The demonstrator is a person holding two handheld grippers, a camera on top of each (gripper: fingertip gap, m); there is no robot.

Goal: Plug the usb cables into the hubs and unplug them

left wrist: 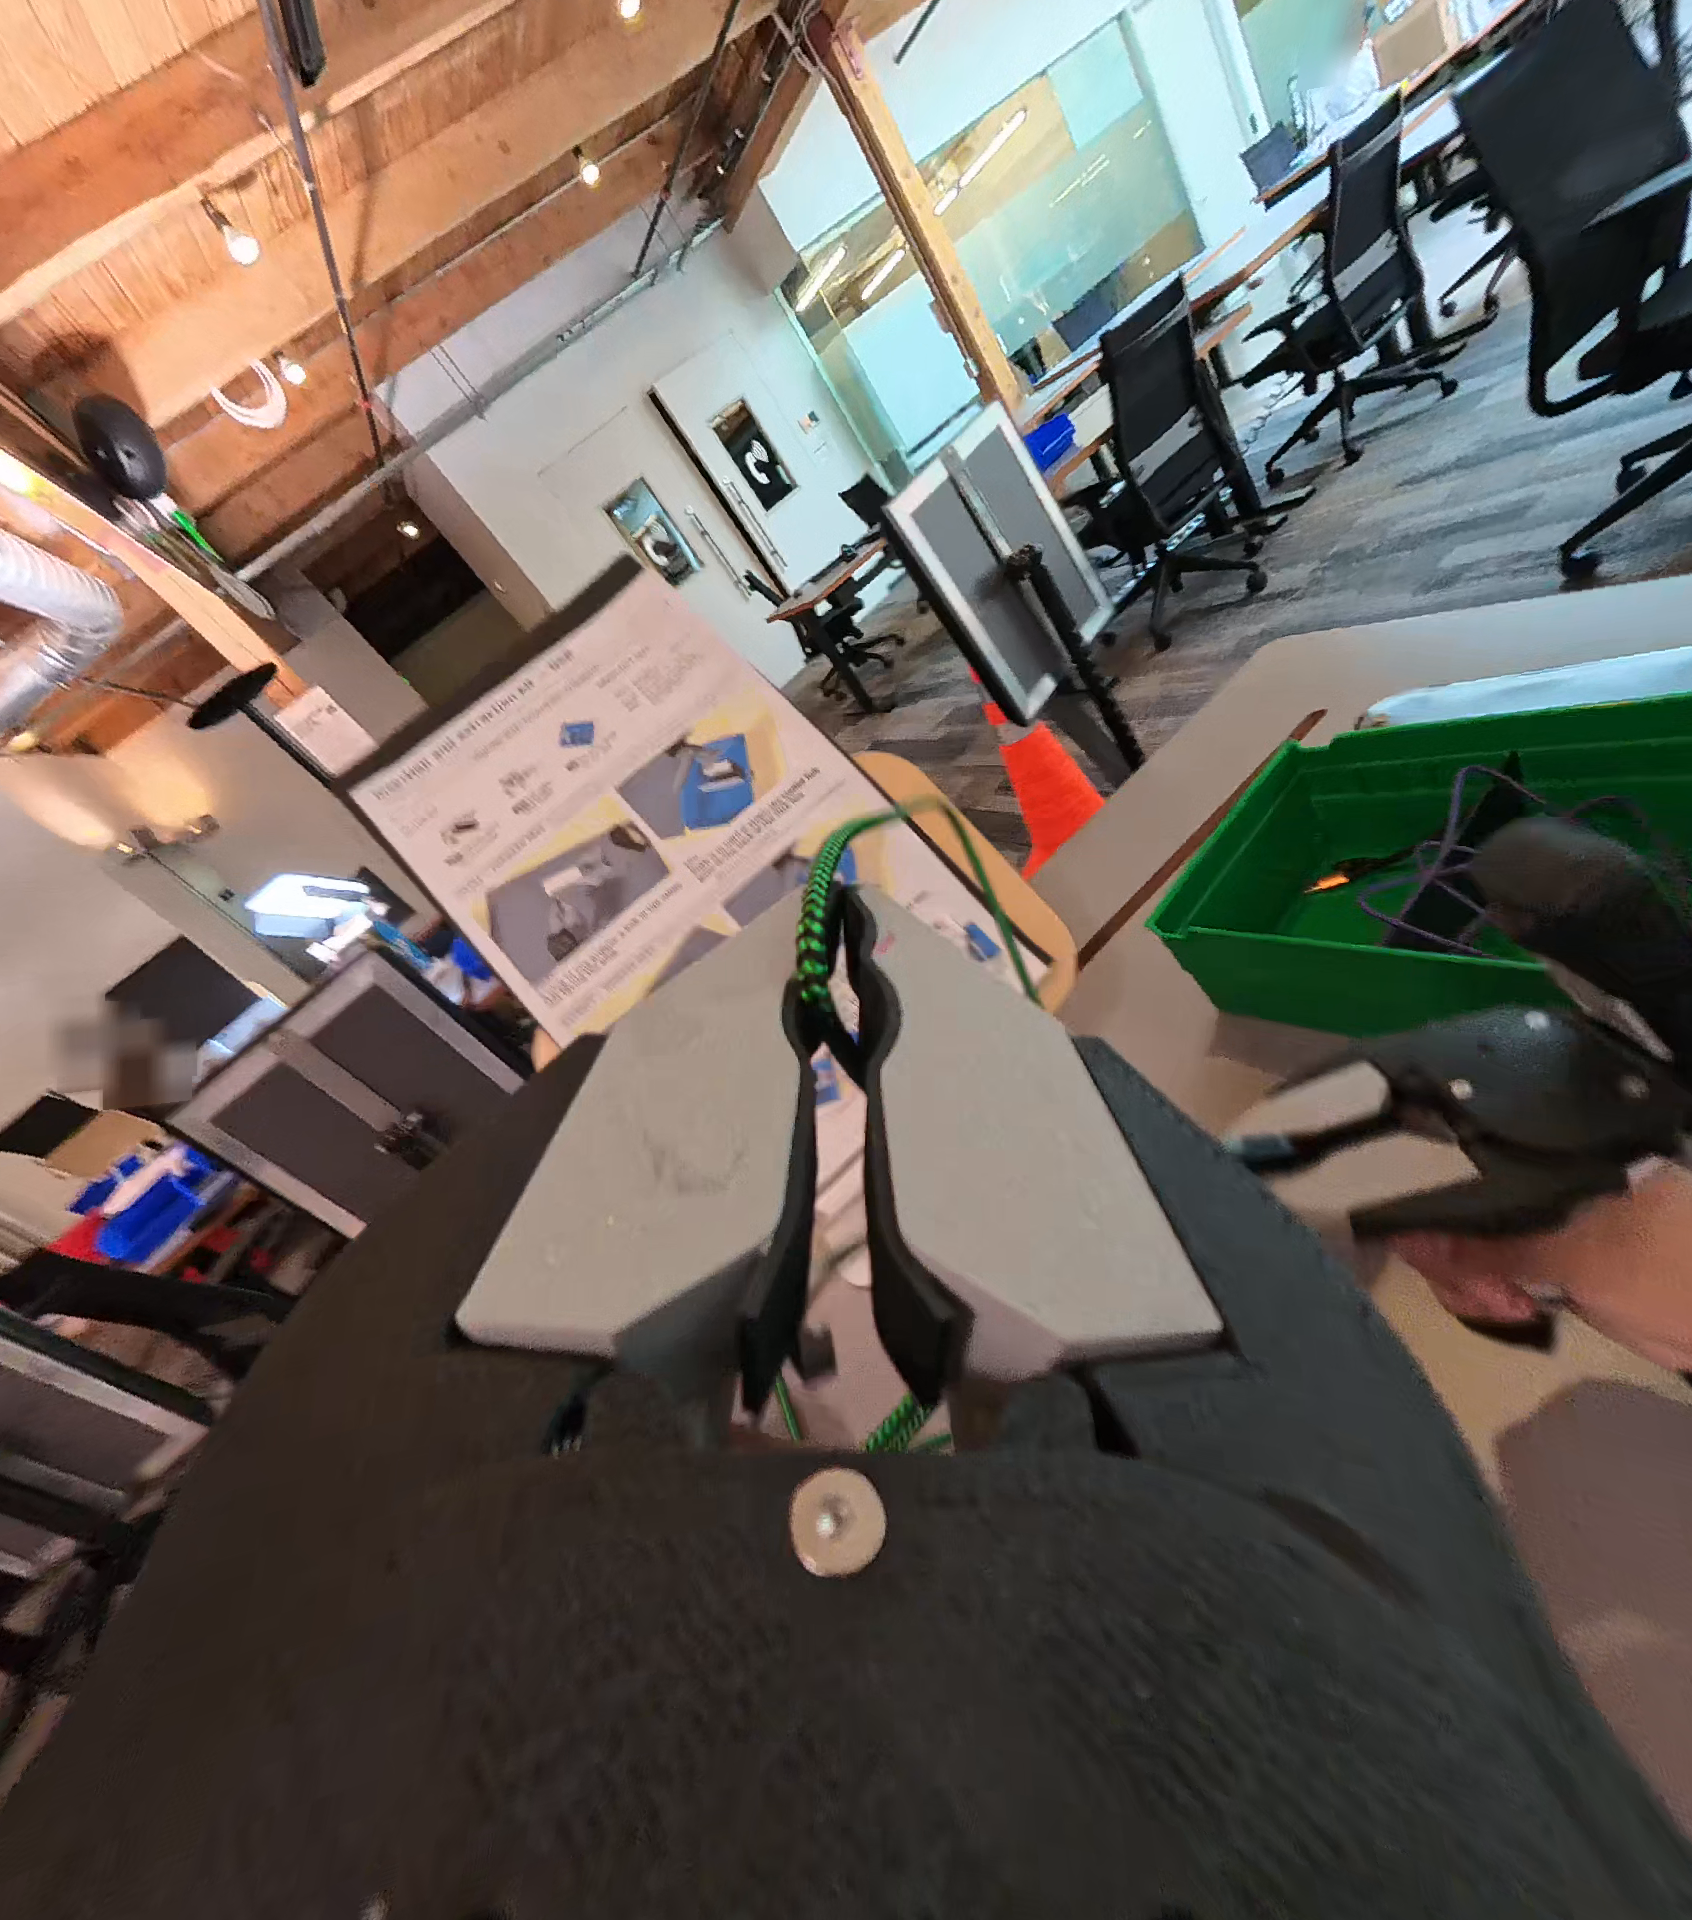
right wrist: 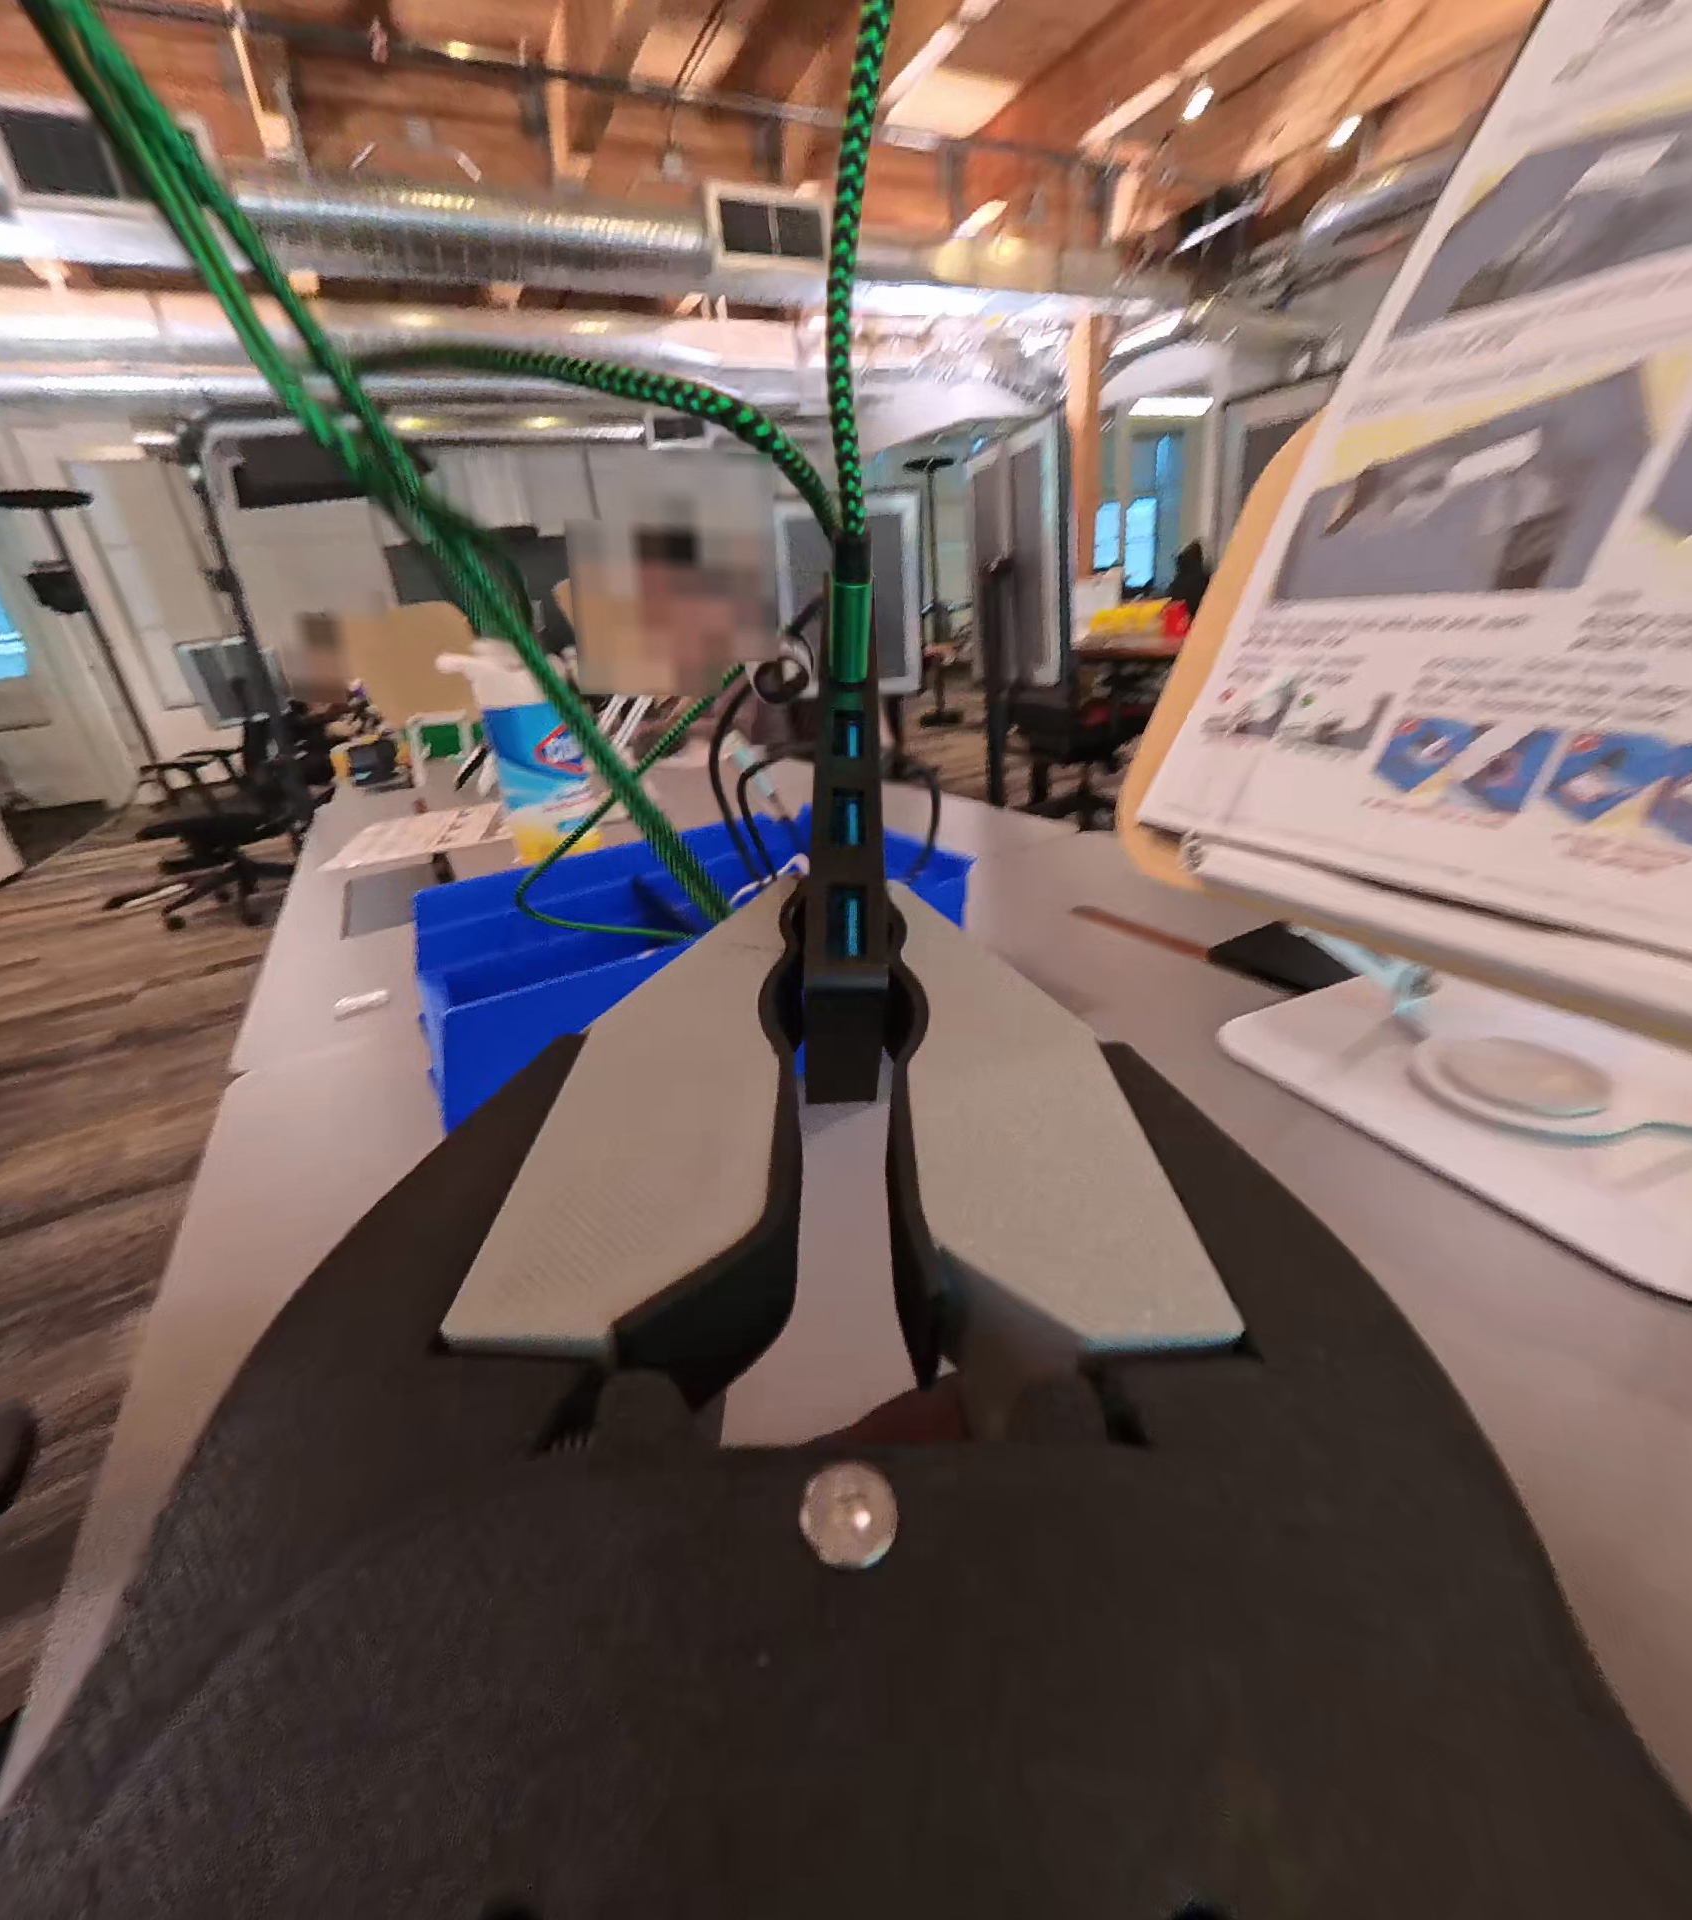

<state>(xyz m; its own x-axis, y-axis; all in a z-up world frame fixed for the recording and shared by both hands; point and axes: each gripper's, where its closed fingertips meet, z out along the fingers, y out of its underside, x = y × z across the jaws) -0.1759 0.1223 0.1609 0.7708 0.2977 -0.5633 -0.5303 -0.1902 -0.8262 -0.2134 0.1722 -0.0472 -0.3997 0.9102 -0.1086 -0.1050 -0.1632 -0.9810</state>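
In the left wrist view my left gripper (left wrist: pixel 840 940) is shut on a green-and-black braided USB cable (left wrist: pixel 818 914), which runs up out of the fingertips and loops back down behind them. In the right wrist view my right gripper (right wrist: pixel 844 961) is shut on the near end of a black USB hub (right wrist: pixel 847 842) with blue ports, held pointing away from me above the table. The cable's green metal plug (right wrist: pixel 850 623) sits in the hub's far port, and the braided cable (right wrist: pixel 847 260) rises from it out of the top of the frame. The right gripper also shows in the left wrist view (left wrist: pixel 1590 1039), held by a hand.
A blue bin (right wrist: pixel 551 966) with cables stands on the grey table (right wrist: pixel 1029 862) beyond the hub. A green bin (left wrist: pixel 1444 831) with cables stands on the table at right. An instruction sheet on a stand (right wrist: pixel 1507 582) is at the right. A wipes canister (right wrist: pixel 535 758), office chairs and an orange cone (left wrist: pixel 1050 790) lie farther off. The gap from one gripper's tips to the other's is roughly 20 cm.
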